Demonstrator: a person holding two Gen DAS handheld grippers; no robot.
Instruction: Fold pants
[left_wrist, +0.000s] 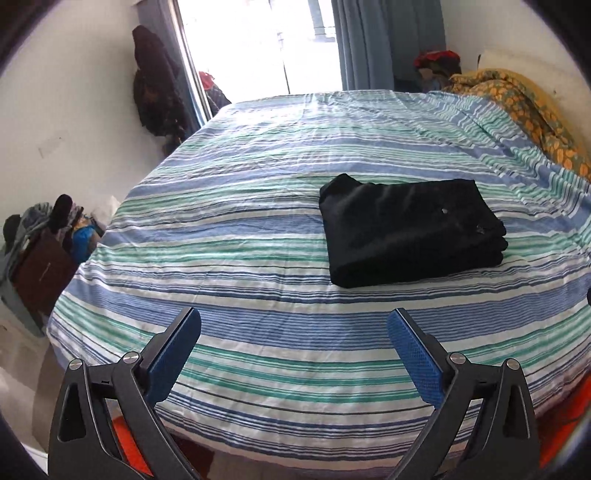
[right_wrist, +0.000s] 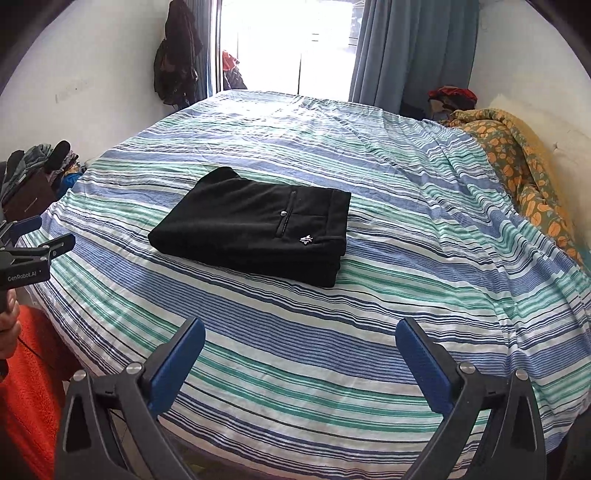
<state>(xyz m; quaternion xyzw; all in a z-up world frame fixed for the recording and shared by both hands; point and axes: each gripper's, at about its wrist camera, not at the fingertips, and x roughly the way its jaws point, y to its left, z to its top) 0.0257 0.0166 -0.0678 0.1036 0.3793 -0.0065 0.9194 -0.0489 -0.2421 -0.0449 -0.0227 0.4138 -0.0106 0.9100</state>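
Over the near edge of the bed: both grippers are hovering above the sheet, well apart from the garment.
Left gripper (left_wrist: 293, 332): its blue-padded fingers (left_wrist: 173, 354) are standing spread wide and gripping nothing; in the right wrist view it is showing at the far left edge (right_wrist: 48, 242), held by a hand (right_wrist: 8, 328).
Right gripper (right_wrist: 300, 341): its fingers (right_wrist: 424, 365) are likewise standing wide apart and holding nothing.
Pants (right_wrist: 255, 225): the black pants are lying folded into a compact, layered rectangle on the middle of the bed, with a pocket slit, a button and a small white emblem facing up. From the left wrist view they are lying ahead and to the right (left_wrist: 410, 230).
Bed (right_wrist: 332, 332): a sheet striped in blue, green and white is covering it, lightly wrinkled.
Blanket (right_wrist: 517, 166): an orange-patterned blanket is lying bunched along the right edge, against the wall.
Curtain (right_wrist: 413, 48): blue fabric is hanging beside the bright window behind the bed.
Dark clothing (right_wrist: 177, 55): it is hanging on the left wall.
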